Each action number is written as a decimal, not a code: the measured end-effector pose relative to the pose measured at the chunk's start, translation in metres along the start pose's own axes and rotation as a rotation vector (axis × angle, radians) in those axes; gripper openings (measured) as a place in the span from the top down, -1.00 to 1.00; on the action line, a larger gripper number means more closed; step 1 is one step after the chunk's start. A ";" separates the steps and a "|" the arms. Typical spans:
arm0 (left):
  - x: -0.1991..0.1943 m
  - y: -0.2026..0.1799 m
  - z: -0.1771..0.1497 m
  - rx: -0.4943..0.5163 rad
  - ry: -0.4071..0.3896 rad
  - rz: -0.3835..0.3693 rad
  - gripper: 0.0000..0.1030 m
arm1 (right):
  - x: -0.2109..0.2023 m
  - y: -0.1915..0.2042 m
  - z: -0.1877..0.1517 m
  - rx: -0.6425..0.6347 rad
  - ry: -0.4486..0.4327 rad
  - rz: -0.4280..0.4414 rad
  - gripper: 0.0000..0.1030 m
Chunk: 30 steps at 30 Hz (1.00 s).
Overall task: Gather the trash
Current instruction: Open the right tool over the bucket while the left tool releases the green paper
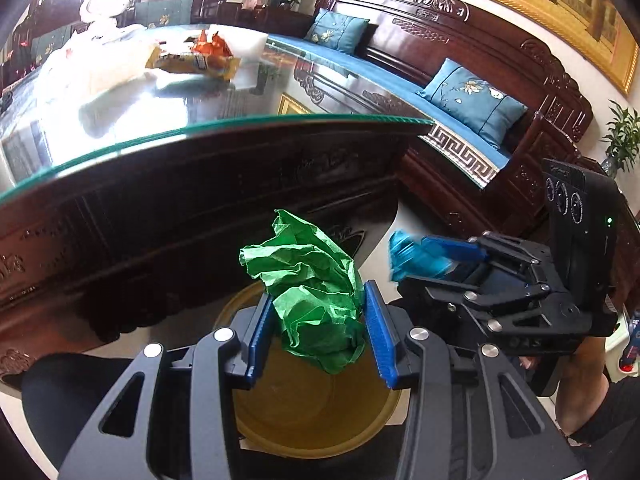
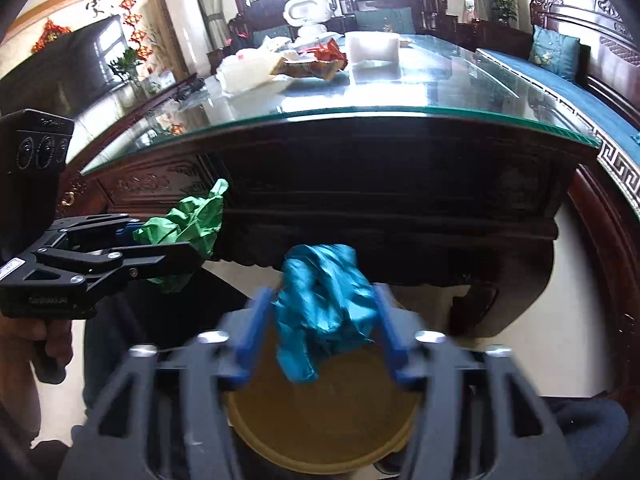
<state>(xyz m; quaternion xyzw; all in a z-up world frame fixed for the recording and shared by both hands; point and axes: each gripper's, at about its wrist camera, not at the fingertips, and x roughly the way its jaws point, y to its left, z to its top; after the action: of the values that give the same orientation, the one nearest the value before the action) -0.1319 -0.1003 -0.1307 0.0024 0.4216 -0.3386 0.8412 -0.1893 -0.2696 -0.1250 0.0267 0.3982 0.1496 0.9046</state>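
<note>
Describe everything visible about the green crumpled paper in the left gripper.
The green crumpled paper is a loose wad of thin, creased, bright green tissue-like sheet. It sits upright between the left gripper's blue ribbed fingers, which press on its sides, its top sticking out above them. It hangs in front of the dark carved table, directly over the open round yellow-brown bin, without touching it. The right wrist view shows it from the side.

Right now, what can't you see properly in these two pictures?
- Yellow-brown round bin: near rim hidden by the left gripper in the left view; cut off and covered in the right view.
- Crumpled teal paper: blurred in the right view, so whether the right gripper pads touch it is unclear.
- Crumpled green paper: lower part hidden by the fingers in the right view.
- Orange wrappers on the glass-topped table: too small and glare-washed to read.
</note>
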 end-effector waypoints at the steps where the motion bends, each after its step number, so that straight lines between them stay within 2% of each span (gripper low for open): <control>1: 0.002 0.001 0.000 -0.004 0.003 0.001 0.15 | 0.000 -0.001 -0.001 -0.002 -0.004 0.001 -0.30; 9: 0.014 -0.004 -0.003 0.004 0.027 -0.013 0.15 | -0.005 -0.009 0.000 0.012 -0.011 0.011 -0.30; 20: 0.030 -0.023 -0.006 0.046 0.065 -0.040 0.13 | -0.020 -0.020 -0.004 0.040 -0.026 -0.019 -0.30; 30: 0.040 -0.047 -0.011 0.102 0.090 -0.083 -0.18 | -0.035 -0.034 -0.006 0.072 -0.051 -0.040 -0.34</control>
<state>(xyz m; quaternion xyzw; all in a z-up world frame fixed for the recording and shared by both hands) -0.1497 -0.1565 -0.1528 0.0428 0.4408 -0.3938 0.8055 -0.2076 -0.3128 -0.1098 0.0552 0.3807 0.1164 0.9157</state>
